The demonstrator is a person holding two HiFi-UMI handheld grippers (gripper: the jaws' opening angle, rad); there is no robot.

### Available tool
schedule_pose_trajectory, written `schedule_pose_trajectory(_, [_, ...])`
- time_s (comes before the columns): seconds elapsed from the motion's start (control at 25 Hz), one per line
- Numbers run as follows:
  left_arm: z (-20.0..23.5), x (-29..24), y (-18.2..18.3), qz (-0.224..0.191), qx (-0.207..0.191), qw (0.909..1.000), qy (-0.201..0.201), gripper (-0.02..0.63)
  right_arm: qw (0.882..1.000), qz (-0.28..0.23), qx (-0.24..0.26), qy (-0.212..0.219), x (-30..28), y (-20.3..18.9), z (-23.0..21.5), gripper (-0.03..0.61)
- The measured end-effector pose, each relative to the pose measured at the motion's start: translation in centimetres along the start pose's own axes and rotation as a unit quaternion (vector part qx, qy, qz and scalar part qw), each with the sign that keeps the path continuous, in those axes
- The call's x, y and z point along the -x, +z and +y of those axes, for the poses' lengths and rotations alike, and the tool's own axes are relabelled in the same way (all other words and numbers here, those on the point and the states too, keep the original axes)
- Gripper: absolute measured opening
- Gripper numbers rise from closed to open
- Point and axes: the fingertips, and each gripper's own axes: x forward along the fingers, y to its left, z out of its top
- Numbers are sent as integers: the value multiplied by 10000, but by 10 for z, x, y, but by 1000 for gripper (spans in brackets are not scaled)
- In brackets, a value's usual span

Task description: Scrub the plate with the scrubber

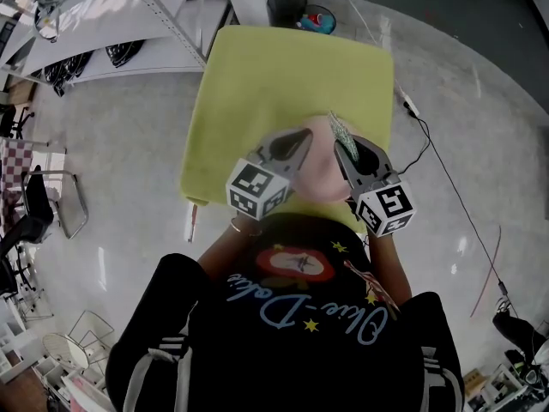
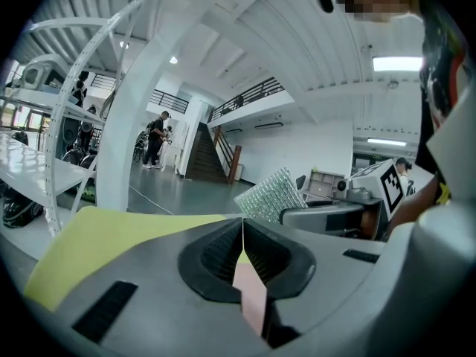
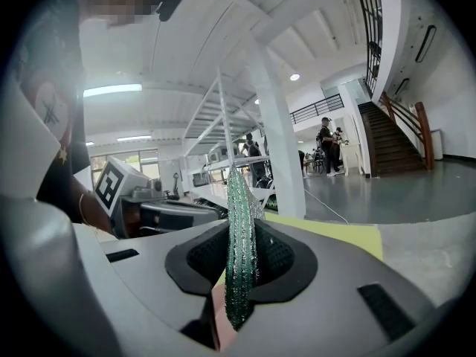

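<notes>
A pale pink plate [image 1: 319,168] is held up over the yellow-green table [image 1: 274,84], close to the person's chest. My left gripper [image 1: 300,146] is shut on the plate's left rim; in the left gripper view the pink edge [image 2: 250,292] runs between its closed jaws [image 2: 243,253]. My right gripper [image 1: 345,149] is shut on a glittery green scrubber [image 1: 340,130], which stands edge-on between the jaws [image 3: 239,268] in the right gripper view. The scrubber [image 2: 272,195] hangs at the plate's right side; contact with the plate cannot be told.
A black bin [image 1: 286,7] and a small pot [image 1: 319,20] stand beyond the table's far edge. Metal shelving [image 1: 129,24] runs along the upper left. A cable [image 1: 446,174] trails over the floor on the right. Chairs [image 1: 43,204] stand at left.
</notes>
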Motion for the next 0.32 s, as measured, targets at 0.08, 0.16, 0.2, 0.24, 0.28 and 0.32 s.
schedule_pose_trajectory(0.08, [1,0,0,4,5,10000,1,6,10000,2,10,2,-1,1,0,60])
schedule_pose_trajectory(0.16, [1,2,-1,9,7,10000,12,6,10000,-4,14,2,-1,0,2,60])
schedule_pose_trajectory(0.2, [1,3,-2,9,8,10000,18,6,10000,-6,16,3,-1,0,3,60])
schedule_pose_trajectory(0.24, [2,4,-3,7,13,10000,25,6,10000,-8,19,5,-1,0,4,60])
schedule_pose_trajectory(0.28, [2,5,-3,3,22,10000,32,6,10000,-9,22,9,-1,0,6,60])
schedule_pose_trajectory(0.32, [2,6,-3,-1,31,10000,39,6,10000,-10,25,13,-1,-1,7,60])
